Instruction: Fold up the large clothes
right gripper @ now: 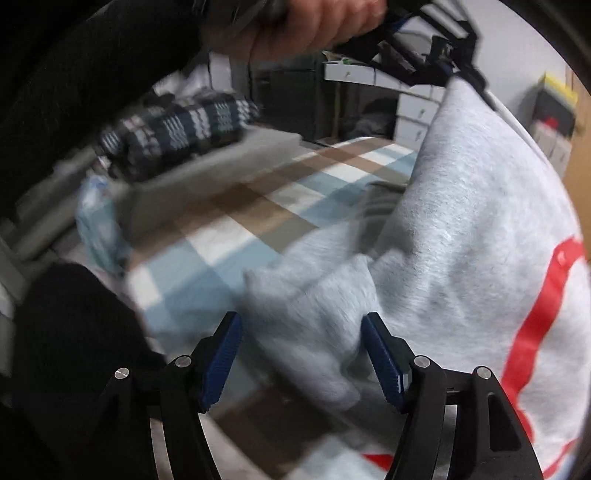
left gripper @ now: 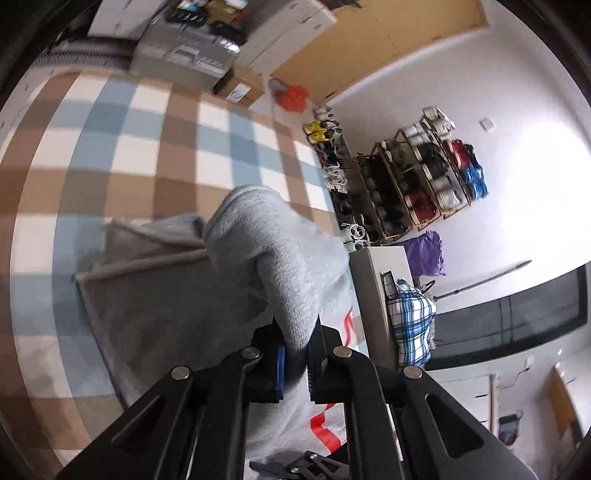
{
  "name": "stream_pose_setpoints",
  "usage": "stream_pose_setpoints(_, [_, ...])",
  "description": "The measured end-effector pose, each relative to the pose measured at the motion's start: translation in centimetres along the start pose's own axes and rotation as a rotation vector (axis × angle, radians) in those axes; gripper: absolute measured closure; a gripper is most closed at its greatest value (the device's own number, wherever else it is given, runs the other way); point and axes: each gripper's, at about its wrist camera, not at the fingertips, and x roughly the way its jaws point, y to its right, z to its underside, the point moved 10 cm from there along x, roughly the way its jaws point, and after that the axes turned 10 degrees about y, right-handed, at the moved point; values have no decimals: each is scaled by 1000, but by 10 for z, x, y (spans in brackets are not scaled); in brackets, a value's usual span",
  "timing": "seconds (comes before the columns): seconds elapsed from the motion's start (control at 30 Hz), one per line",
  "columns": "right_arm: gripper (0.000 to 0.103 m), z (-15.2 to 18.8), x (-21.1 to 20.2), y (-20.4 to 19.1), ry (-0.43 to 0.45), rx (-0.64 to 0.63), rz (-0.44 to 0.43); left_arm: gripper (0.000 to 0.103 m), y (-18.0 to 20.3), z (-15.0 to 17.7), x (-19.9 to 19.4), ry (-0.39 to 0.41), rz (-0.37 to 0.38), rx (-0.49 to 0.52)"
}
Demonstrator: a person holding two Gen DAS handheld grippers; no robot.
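A light grey sweatshirt [left gripper: 266,266] with red print hangs over a checked brown, blue and white cloth [left gripper: 147,140]. My left gripper [left gripper: 295,354] is shut on a fold of the sweatshirt and holds it up. In the right wrist view the sweatshirt [right gripper: 472,229] hangs from the left gripper [right gripper: 454,70] at the top right. My right gripper [right gripper: 301,354] is open, its blue pads [right gripper: 384,365] on either side of a loose grey fold [right gripper: 314,302]; the view is blurred.
A grey box [left gripper: 373,295] holding a blue plaid garment [left gripper: 410,321] stands right of the sweatshirt. A shoe rack [left gripper: 413,181] lines the white wall. Cabinets [left gripper: 192,51] stand beyond the cloth. The person's hand [right gripper: 314,26] and dark sleeve fill the top left.
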Motion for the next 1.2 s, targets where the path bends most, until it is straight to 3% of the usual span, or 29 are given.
stream_pose_setpoints(0.27, [26,-31,-47,6,118,260,-245,100,-11,3,-23,-14,-3,-70])
stream_pose_setpoints(0.4, [17,-40,-67,29,179,369,-263,99,-26,8,-28,-34,-26,-78])
stream_pose_setpoints(0.53, [14,-34,-60,51,138,487,-242,99,-45,5,-22,-48,-40,-131])
stream_pose_setpoints(0.63, [14,-30,-48,51,89,646,-380,99,-54,0,-7,-60,-32,-162])
stream_pose_setpoints(0.7, [14,-32,-49,55,101,731,-444,98,-64,-3,9,-70,-38,-194])
stream_pose_setpoints(0.77, [14,-39,-55,64,137,801,-502,92,-78,-3,18,-69,-63,-248])
stream_pose_setpoints(0.8, [13,-42,-60,70,163,845,-529,78,-82,-1,20,-79,-67,-281])
stream_pose_setpoints(0.83, [12,-44,-62,75,183,877,-539,71,-85,3,21,-89,-54,-329])
stream_pose_setpoints(0.9, [9,-45,-70,88,235,961,-584,68,-78,12,12,-98,-39,-345])
stream_pose_setpoints(0.97, [8,-47,-71,99,266,1039,-624,60,-61,21,-4,-101,-47,-273])
stream_pose_setpoints(1.03, [7,-50,-78,110,312,1108,-675,46,-40,34,-23,-81,-26,-212])
stream_pose_setpoints(1.13, [2,-57,-95,122,395,1128,-709,30,-16,60,-45,-33,0,-157])
stream_pose_setpoints(1.2, [0,-60,-106,130,443,1127,-695,29,-7,85,-48,-43,8,-136])
